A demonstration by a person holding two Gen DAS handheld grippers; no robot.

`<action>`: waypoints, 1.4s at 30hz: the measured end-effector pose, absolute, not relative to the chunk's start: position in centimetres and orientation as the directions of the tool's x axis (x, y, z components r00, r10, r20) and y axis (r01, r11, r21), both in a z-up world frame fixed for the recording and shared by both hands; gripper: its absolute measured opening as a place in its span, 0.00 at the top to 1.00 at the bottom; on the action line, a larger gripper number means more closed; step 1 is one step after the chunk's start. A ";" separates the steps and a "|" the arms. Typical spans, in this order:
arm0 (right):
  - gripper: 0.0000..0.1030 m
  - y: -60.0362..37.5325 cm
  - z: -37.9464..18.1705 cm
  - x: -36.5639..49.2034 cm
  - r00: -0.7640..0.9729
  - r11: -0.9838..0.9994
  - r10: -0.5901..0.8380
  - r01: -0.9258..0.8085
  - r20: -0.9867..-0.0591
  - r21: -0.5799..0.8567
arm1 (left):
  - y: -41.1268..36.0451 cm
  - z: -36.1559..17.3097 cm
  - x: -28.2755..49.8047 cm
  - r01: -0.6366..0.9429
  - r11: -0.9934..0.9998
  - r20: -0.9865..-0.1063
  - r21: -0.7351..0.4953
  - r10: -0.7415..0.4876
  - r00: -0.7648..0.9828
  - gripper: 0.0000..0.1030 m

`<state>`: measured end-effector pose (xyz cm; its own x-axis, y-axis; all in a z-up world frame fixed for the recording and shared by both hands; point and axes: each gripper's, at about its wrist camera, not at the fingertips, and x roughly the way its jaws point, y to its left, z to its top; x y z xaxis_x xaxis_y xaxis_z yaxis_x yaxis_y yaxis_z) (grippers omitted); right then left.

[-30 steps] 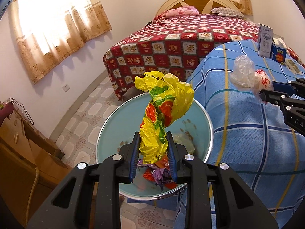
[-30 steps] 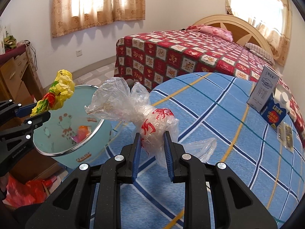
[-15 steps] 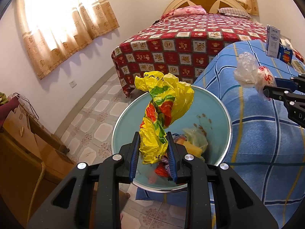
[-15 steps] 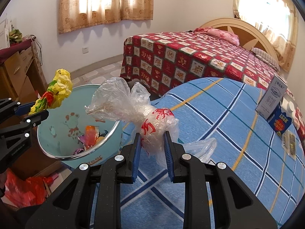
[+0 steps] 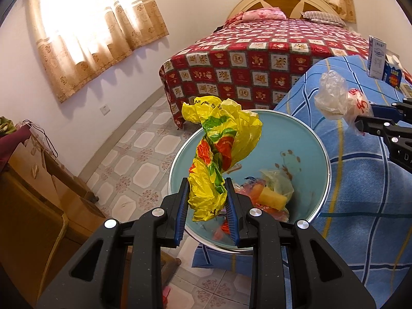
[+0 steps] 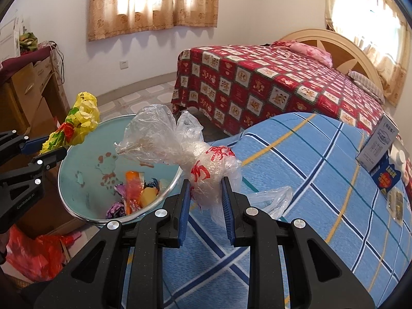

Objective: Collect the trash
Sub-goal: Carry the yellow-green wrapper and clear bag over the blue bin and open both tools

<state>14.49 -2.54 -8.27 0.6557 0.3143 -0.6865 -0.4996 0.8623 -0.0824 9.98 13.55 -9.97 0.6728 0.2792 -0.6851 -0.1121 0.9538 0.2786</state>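
My left gripper (image 5: pixel 207 195) is shut on a crumpled yellow plastic bag (image 5: pixel 219 152) with red and green print, held just above the near rim of a light blue trash bin (image 5: pixel 306 134). The bin holds several wrappers (image 5: pixel 267 195). My right gripper (image 6: pixel 206 193) is shut on a clear plastic bag (image 6: pixel 180 152) with red characters, held above the blue checked cloth, right of the bin (image 6: pixel 85 180). The yellow bag (image 6: pixel 77 123) and left gripper show at the left of the right wrist view. The clear bag (image 5: pixel 337 97) shows at the right of the left wrist view.
A table under a blue checked cloth (image 6: pixel 322 180) carries a white box (image 6: pixel 378 141) and a blue carton (image 6: pixel 386 175) at its far side. A bed with a red quilt (image 5: pixel 270 54) stands behind. A wooden cabinet (image 5: pixel 31 193) is left; a red bag (image 6: pixel 33 255) lies on the floor.
Both grippers have kept their bags. The bin has shifted right and larger in the left wrist view, and closer in the right wrist view, showing more of the trash inside.
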 end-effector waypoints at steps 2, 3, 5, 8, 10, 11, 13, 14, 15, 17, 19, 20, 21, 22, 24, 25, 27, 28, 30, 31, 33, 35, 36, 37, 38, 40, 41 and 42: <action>0.76 -2.3 -8.3 14.5 0.653 0.859 0.316 -0.505 -0.688 -0.084 | 13.8 -10.0 9.9 -0.113 0.954 -0.686 0.279 0.280 0.672 0.74; 0.76 -2.0 -8.4 14.4 0.652 0.857 0.317 -0.508 -0.689 -0.087 | 13.8 -10.0 9.9 -0.115 0.953 -0.685 0.280 0.282 0.672 0.74; 0.76 -1.8 -8.4 14.4 0.651 0.854 0.318 -0.512 -0.690 -0.089 | 14.0 -10.0 9.8 -0.118 0.953 -0.686 0.280 0.285 0.670 0.74; 0.76 -1.4 -8.5 14.4 0.647 0.850 0.320 -0.518 -0.692 -0.092 | 14.4 -10.1 9.8 -0.125 0.951 -0.685 0.282 0.291 0.668 0.74; 0.76 -1.1 -8.5 14.4 0.646 0.848 0.320 -0.522 -0.693 -0.095 | 14.6 -10.1 9.9 -0.128 0.951 -0.685 0.282 0.293 0.667 0.74; 0.76 -1.1 -8.5 14.4 0.646 0.847 0.320 -0.522 -0.693 -0.095 | 14.7 -10.1 9.8 -0.129 0.951 -0.685 0.281 0.293 0.667 0.74; 0.76 -0.9 -8.5 14.4 0.644 0.846 0.322 -0.525 -0.694 -0.095 | 14.8 -10.2 9.8 -0.131 0.950 -0.686 0.282 0.295 0.665 0.74; 0.76 -0.8 -8.5 14.4 0.644 0.845 0.322 -0.526 -0.694 -0.096 | 14.9 -10.2 9.8 -0.131 0.950 -0.687 0.282 0.295 0.664 0.74; 0.76 -0.6 -8.5 14.4 0.643 0.843 0.323 -0.528 -0.694 -0.098 | 14.9 -10.2 9.8 -0.131 0.950 -0.687 0.282 0.296 0.663 0.74; 0.76 -0.5 -8.5 14.5 0.642 0.841 0.323 -0.531 -0.695 -0.099 | 15.1 -10.2 9.8 -0.135 0.948 -0.687 0.286 0.302 0.661 0.74; 0.76 -0.4 -8.5 14.6 0.640 0.838 0.326 -0.536 -0.696 -0.101 | 15.3 -10.2 9.9 -0.141 0.947 -0.686 0.288 0.306 0.660 0.74; 0.76 -0.3 -8.5 14.6 0.640 0.837 0.327 -0.537 -0.696 -0.101 | 15.5 -10.2 9.8 -0.142 0.947 -0.686 0.287 0.307 0.659 0.74; 0.76 -0.2 -8.5 14.6 0.639 0.836 0.328 -0.539 -0.696 -0.101 | 15.5 -10.2 9.8 -0.144 0.947 -0.686 0.287 0.308 0.659 0.74; 0.76 -0.1 -8.5 14.6 0.639 0.835 0.329 -0.541 -0.695 -0.101 | 15.6 -10.1 9.8 -0.145 0.946 -0.685 0.289 0.311 0.659 0.74; 0.76 0.2 -8.5 14.6 0.638 0.832 0.332 -0.545 -0.695 -0.103 | 15.8 -10.1 9.8 -0.146 0.946 -0.685 0.289 0.311 0.658 0.73; 0.76 0.3 -8.5 14.5 0.637 0.830 0.333 -0.548 -0.695 -0.104 | 15.8 -10.1 9.8 -0.147 0.946 -0.686 0.290 0.312 0.658 0.73; 0.76 0.5 -8.5 14.6 0.636 0.826 0.335 -0.553 -0.695 -0.107 | 16.0 -10.2 9.8 -0.149 0.944 -0.686 0.294 0.316 0.655 0.73; 0.76 0.6 -8.5 14.6 0.636 0.826 0.336 -0.554 -0.695 -0.108 | 16.0 -10.3 9.9 -0.150 0.944 -0.687 0.294 0.318 0.654 0.73; 0.76 0.7 -8.5 14.6 0.636 0.824 0.337 -0.556 -0.695 -0.109 | 16.3 -10.3 9.9 -0.155 0.944 -0.689 0.292 0.320 0.650 0.73; 0.76 0.8 -8.5 14.6 0.635 0.824 0.337 -0.556 -0.695 -0.109 | 16.4 -10.4 9.9 -0.159 0.944 -0.689 0.290 0.321 0.649 0.73; 0.76 0.8 -8.5 14.6 0.635 0.824 0.337 -0.557 -0.695 -0.110 | 16.7 -10.5 9.9 -0.163 0.944 -0.691 0.286 0.321 0.648 0.73; 0.76 1.0 -8.5 14.6 0.635 0.822 0.336 -0.558 -0.695 -0.112 | 16.9 -10.6 10.0 -0.167 0.945 -0.693 0.283 0.321 0.646 0.73; 0.76 1.1 -8.5 14.5 0.635 0.822 0.336 -0.559 -0.695 -0.114 | 16.9 -10.5 10.0 -0.167 0.945 -0.693 0.282 0.321 0.645 0.73; 0.76 1.3 -8.5 14.5 0.635 0.821 0.336 -0.559 -0.695 -0.115 | 16.9 -10.5 10.0 -0.167 0.945 -0.694 0.281 0.321 0.645 0.73; 0.76 1.4 -8.4 14.5 0.636 0.820 0.337 -0.560 -0.694 -0.115 | 16.9 -10.6 10.0 -0.167 0.945 -0.693 0.281 0.321 0.646 0.73; 0.76 1.4 -8.4 14.5 0.636 0.819 0.338 -0.562 -0.694 -0.115 | 16.9 -10.6 10.0 -0.166 0.945 -0.693 0.282 0.321 0.646 0.73; 0.76 1.5 -8.4 14.5 0.635 0.818 0.339 -0.563 -0.694 -0.116 | 16.9 -10.5 10.0 -0.166 0.945 -0.693 0.283 0.321 0.646 0.73; 0.76 1.6 -8.4 14.5 0.635 0.818 0.339 -0.563 -0.694 -0.116 | 16.9 -10.6 10.0 -0.166 0.944 -0.692 0.284 0.322 0.646 0.73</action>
<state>14.50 1.56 -8.41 0.6352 0.3392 -0.6939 -0.5634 0.8180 -0.1159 10.02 16.91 -10.58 0.6465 0.3216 -0.6918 -0.1661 0.9444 0.2838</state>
